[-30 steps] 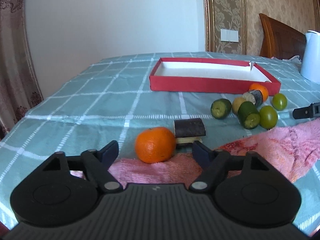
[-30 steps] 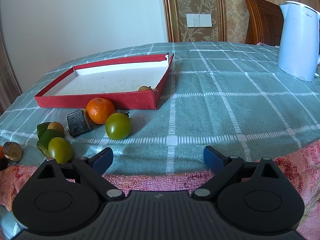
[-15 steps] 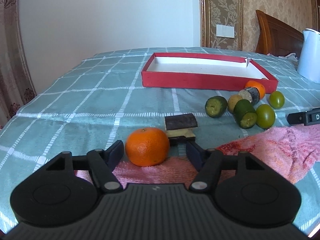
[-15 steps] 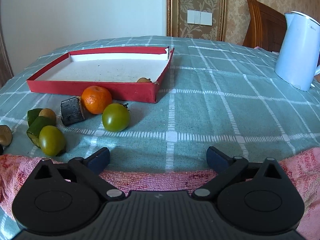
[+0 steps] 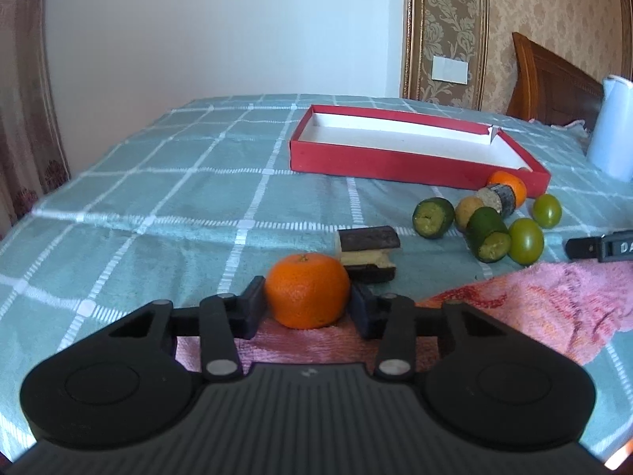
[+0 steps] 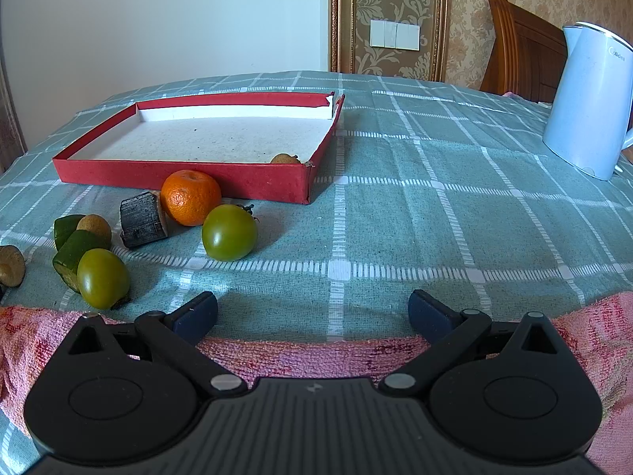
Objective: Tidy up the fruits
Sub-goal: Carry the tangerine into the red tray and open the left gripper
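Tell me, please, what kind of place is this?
Probably a room in a home, perhaps a dining area: a table under a checked teal cloth, a white electric kettle, a carved wooden chair back, and damask wallpaper.

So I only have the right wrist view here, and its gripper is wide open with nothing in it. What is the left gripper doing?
Observer: The left gripper is closing its jaws on an orange, with a pad at each side of it.
Operator: Is the orange off the table?
Observer: No, it looks to rest on the edge of the towel.
Operator: Anything close behind it?
Observer: Two dark chunks, one stacked on the other, lie just behind it to the right.
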